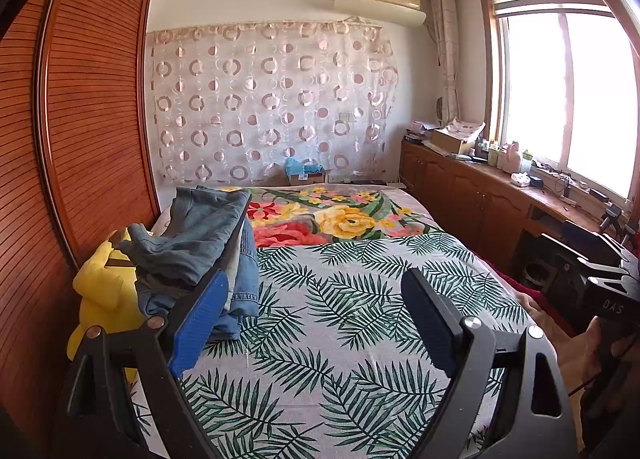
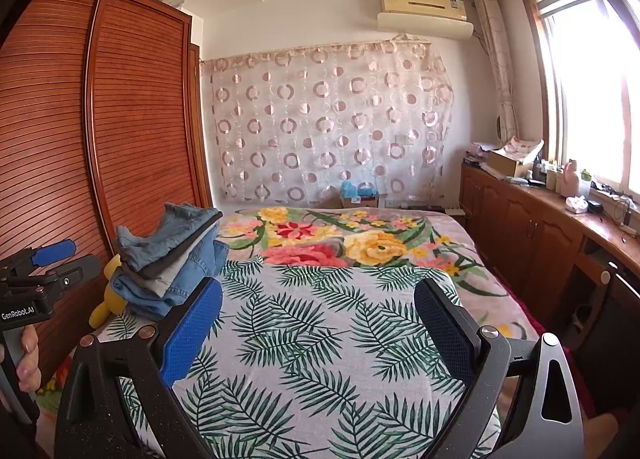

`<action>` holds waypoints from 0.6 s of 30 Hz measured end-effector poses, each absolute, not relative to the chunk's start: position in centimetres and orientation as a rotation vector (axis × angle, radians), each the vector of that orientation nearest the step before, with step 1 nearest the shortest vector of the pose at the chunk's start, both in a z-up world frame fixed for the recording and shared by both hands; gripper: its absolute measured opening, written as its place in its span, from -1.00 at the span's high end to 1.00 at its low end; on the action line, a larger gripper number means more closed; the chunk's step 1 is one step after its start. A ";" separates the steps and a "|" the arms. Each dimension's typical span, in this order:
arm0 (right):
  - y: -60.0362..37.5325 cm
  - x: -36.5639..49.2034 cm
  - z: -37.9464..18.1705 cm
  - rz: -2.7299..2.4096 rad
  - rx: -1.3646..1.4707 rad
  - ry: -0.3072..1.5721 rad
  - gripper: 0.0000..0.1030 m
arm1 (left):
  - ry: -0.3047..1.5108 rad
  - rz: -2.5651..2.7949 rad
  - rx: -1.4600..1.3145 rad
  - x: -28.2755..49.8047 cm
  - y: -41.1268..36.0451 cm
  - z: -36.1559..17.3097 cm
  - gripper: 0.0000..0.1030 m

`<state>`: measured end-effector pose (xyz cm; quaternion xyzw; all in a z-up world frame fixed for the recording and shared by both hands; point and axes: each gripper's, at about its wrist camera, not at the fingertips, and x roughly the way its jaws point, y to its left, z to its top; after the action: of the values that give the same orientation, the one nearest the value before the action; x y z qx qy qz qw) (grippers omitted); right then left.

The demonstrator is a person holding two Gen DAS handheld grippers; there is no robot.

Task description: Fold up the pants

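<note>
Here, stacked pants (image 1: 200, 247) beside open left hand-held gripper (image 1: 316, 323).

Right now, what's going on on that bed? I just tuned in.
A person holds a two-finger tool in each hand over the bed, and both tools are open and empty. The left tool and the right tool point across the leaf-print sheet without touching any clothing. A stack of jeans sits at the bed's left edge beside the wardrobe, with a yellow plush toy next to it. No pants are spread out for folding.
</note>
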<state>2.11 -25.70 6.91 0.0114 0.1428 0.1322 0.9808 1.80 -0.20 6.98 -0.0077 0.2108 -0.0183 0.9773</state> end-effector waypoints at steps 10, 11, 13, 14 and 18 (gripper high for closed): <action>-25.4 1.9 7.0 0.269 0.020 0.289 -0.89 | 0.427 -0.039 -0.015 1.8 -0.2 6.9 -0.72; -25.4 1.9 6.9 0.269 0.019 0.289 -0.89 | 0.427 -0.038 -0.013 1.8 -0.2 6.9 -0.72; -25.5 2.0 6.9 0.270 0.018 0.289 -0.89 | 0.426 -0.038 -0.013 1.8 -0.2 6.9 -0.72; -25.6 2.0 7.0 0.270 0.018 0.289 -0.89 | 0.427 -0.037 -0.013 1.8 -0.2 6.9 -0.72; -25.6 2.0 6.9 0.269 0.019 0.287 -0.89 | 0.428 -0.038 -0.015 1.8 -0.2 6.8 -0.72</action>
<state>1.95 -25.64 6.94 0.0096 0.1427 0.1338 0.9806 1.80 -0.18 6.77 -0.0072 0.2124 -0.0190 0.9770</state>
